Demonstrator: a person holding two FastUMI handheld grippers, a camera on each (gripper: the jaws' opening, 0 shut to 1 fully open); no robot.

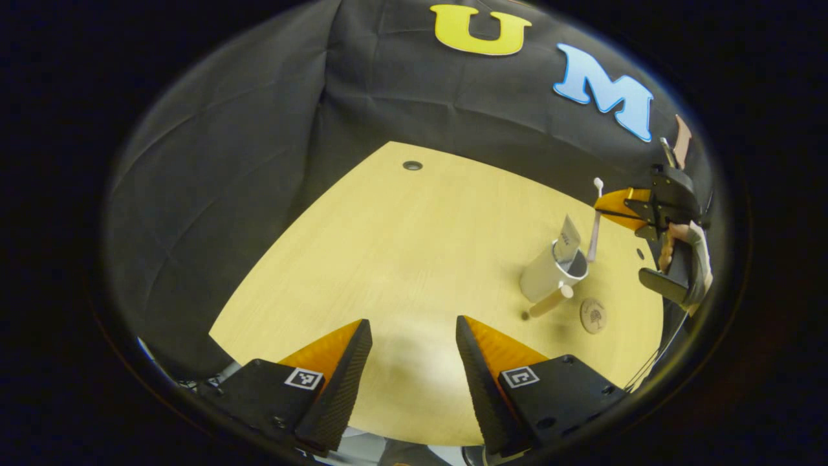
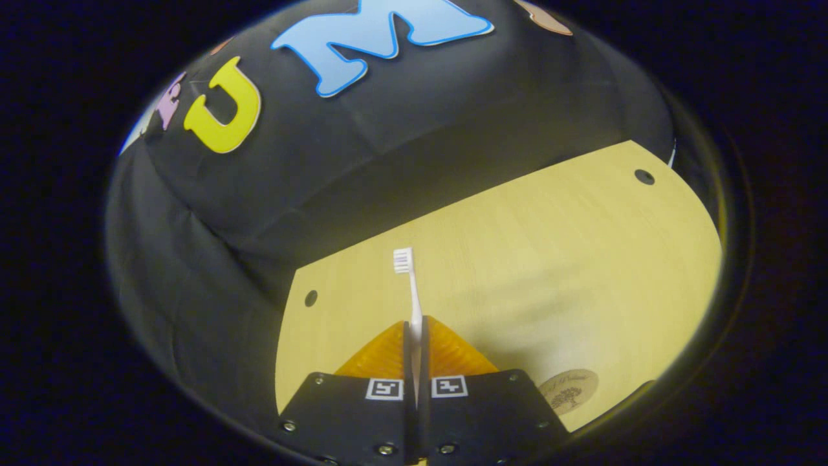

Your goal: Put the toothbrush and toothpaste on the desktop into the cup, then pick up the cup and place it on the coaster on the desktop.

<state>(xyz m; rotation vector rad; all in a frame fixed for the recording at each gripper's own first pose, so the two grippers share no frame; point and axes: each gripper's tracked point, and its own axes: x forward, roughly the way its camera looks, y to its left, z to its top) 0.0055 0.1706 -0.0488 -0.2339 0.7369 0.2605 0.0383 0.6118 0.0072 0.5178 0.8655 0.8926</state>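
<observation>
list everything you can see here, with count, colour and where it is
cup: 1, white with a wooden handle, standing on the table toward the right in the left gripper view
toothpaste: 1, white tube, standing in the cup
toothbrush: 1, white, clamped in the right gripper, bristle end pointing away from it
coaster: 1, round light wood, on the table beside the cup, bare
table: 1, light wood with small dark round holes
booth wall: 1, black cloth, behind the table
left gripper: 1, open, holding nothing, above the near part of the table
right gripper: 1, shut on the toothbrush
hand: 1, holding the right gripper, at the right edge of the left gripper view
</observation>
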